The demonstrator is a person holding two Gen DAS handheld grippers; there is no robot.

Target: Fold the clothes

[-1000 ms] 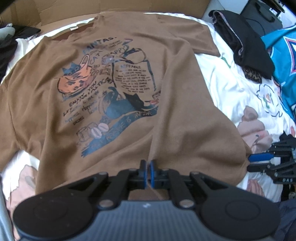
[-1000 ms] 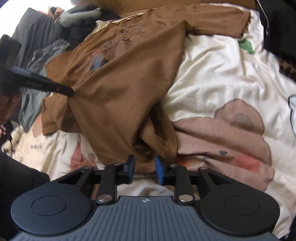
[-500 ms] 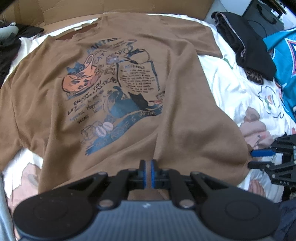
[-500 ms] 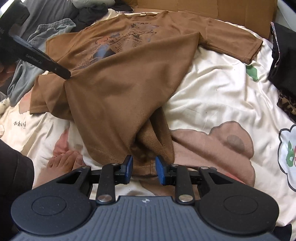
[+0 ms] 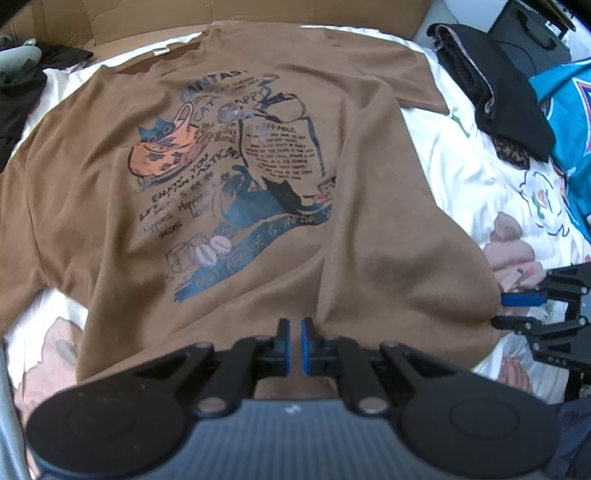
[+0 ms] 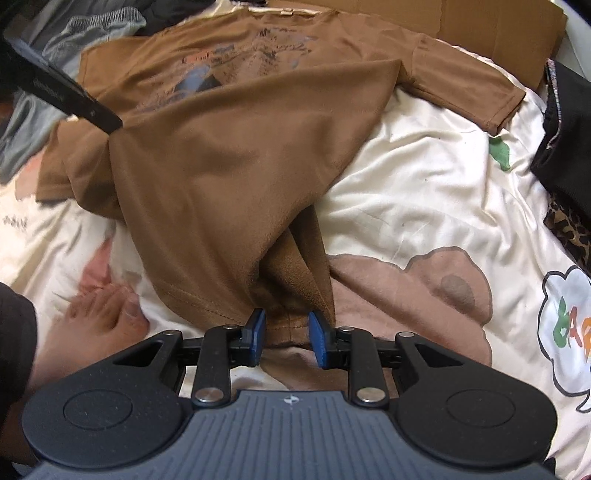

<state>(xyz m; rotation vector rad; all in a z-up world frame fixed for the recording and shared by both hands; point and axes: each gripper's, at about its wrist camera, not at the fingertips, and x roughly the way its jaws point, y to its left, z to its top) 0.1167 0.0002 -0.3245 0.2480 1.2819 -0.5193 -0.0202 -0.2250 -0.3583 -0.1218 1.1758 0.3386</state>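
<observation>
A brown T-shirt (image 5: 229, 192) with a blue and orange cat print lies spread on a cream bedsheet (image 5: 480, 177), print side up. My left gripper (image 5: 294, 345) is shut on the shirt's bottom hem near its middle. My right gripper (image 6: 287, 338) is partly open with the bunched right hem corner of the shirt (image 6: 236, 177) between its blue pads. In the left wrist view the right gripper (image 5: 517, 310) shows at the shirt's right hem corner. In the right wrist view the left gripper's finger (image 6: 70, 99) touches the shirt at the left.
A folded black garment (image 5: 491, 96) and a teal jersey (image 5: 569, 122) lie to the right. Cardboard (image 6: 480, 26) lines the far edge. Grey clothes (image 6: 44, 66) lie at the left. A bare foot (image 6: 99, 317) rests on the sheet near the right gripper.
My right gripper's jaws have opened wider around the hem corner, and it has drawn back and higher. My left gripper stays shut on the hem; the shirt lies slightly flatter.
</observation>
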